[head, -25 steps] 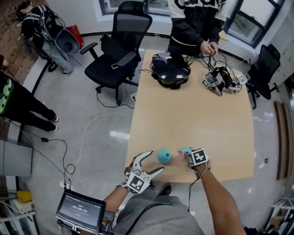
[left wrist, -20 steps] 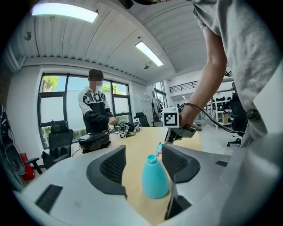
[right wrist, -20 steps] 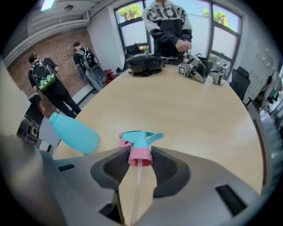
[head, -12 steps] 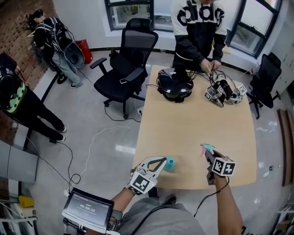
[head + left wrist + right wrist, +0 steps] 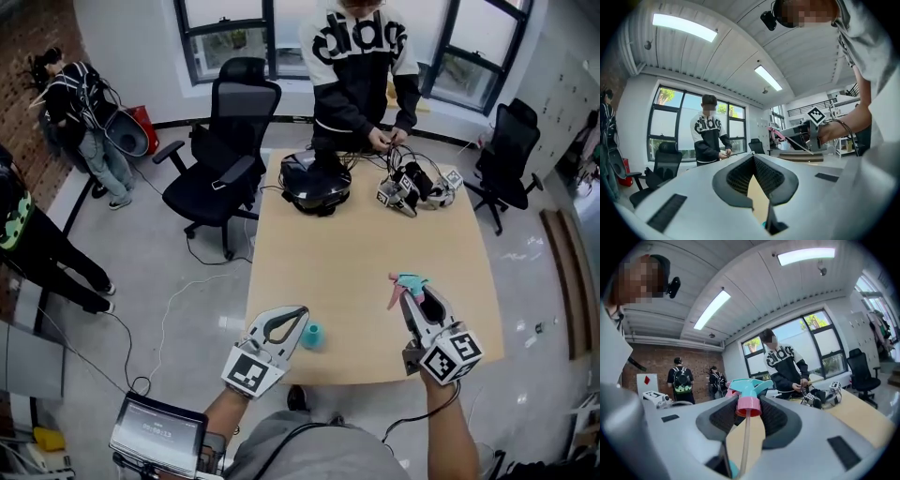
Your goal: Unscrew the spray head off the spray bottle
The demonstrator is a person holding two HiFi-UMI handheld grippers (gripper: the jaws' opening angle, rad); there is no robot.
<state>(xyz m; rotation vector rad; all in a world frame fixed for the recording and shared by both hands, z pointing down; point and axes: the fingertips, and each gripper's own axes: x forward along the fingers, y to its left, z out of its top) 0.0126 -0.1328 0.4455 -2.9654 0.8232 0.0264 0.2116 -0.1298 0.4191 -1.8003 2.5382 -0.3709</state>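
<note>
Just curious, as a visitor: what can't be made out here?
Spray bottle: head view, partly hidden behind the left gripper; any label too small.
Spray head tube's lower end: right gripper view, cut off by the bottom edge.
What the standing person handles: head view, too small.

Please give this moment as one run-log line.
spray head off spray bottle | right claw: shut on spray head | left claw: shut, empty, beside spray bottle on table
</note>
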